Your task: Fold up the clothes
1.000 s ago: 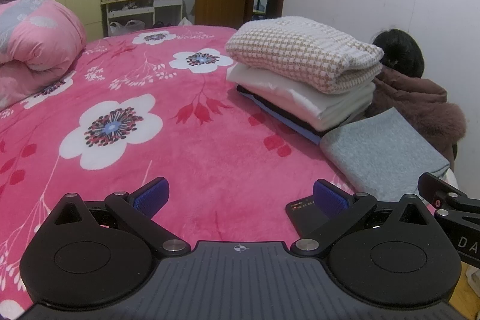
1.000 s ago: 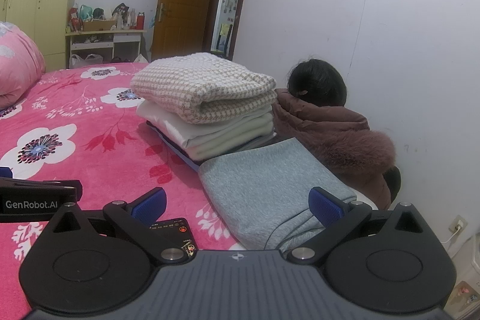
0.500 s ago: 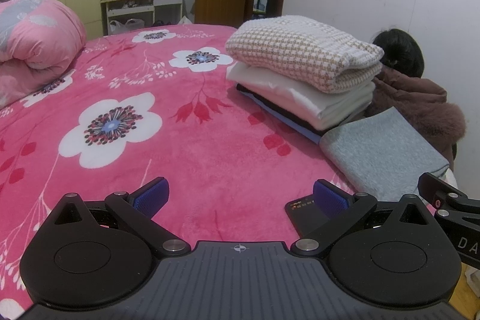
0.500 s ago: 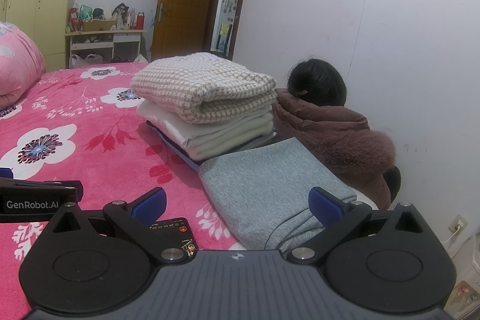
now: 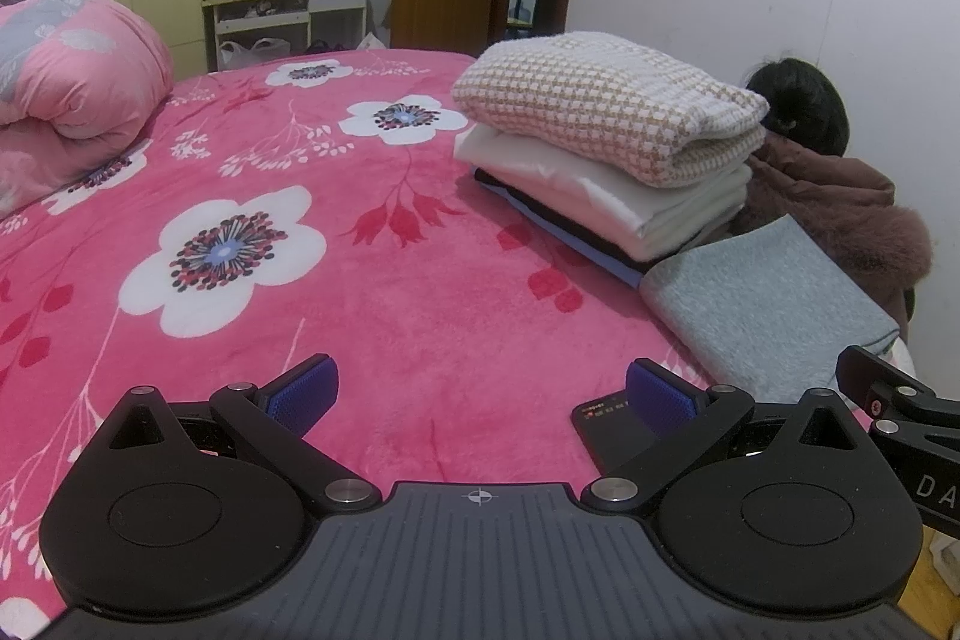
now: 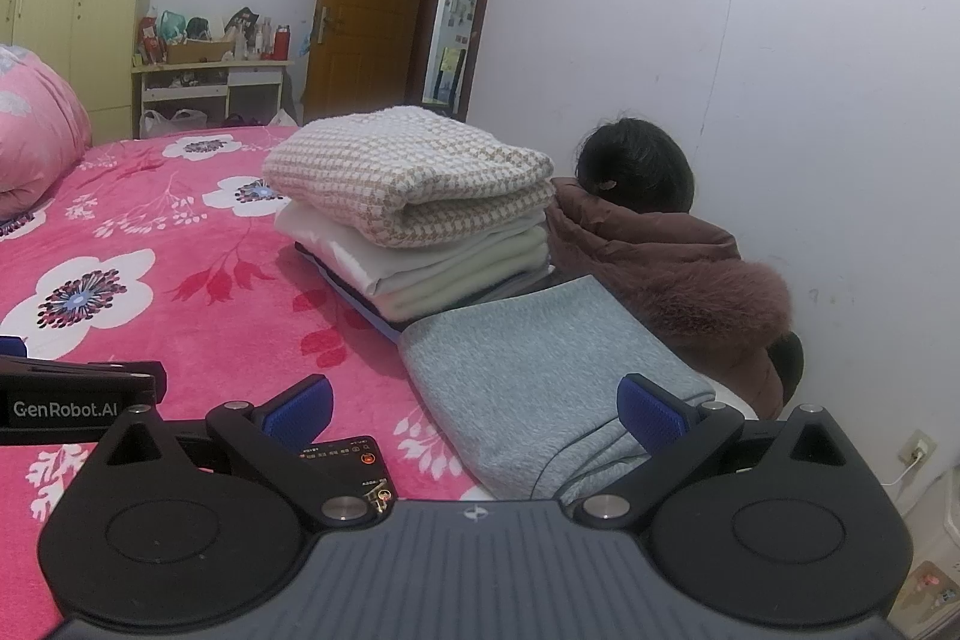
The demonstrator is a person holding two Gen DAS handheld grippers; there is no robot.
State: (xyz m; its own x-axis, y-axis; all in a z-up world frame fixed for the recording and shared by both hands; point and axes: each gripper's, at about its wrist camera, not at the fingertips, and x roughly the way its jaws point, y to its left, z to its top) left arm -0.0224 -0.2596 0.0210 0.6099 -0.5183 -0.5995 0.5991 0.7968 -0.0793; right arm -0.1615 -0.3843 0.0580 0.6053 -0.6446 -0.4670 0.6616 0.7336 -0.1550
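Clothes lie folded: a stack (image 6: 414, 214) ahead of the right gripper (image 6: 477, 409), a grey piece (image 6: 540, 382) between its spread jaws. Left gripper (image 5: 480, 391) likewise gapes, empty, over the bed (image 5: 384, 316). Nothing unfolded shows; folding looks finished.

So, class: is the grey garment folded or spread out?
Folded. The grey garment lies as a neat rectangle on the bed, with doubled layers visible at its near edge.

even, soft indoor light, moderately bright, cool cast. faint shadows under the clothes stack (image 6: 414, 214). no glare. strong fisheye bowing at edges, dark vignette in upper corners. both views sharp.
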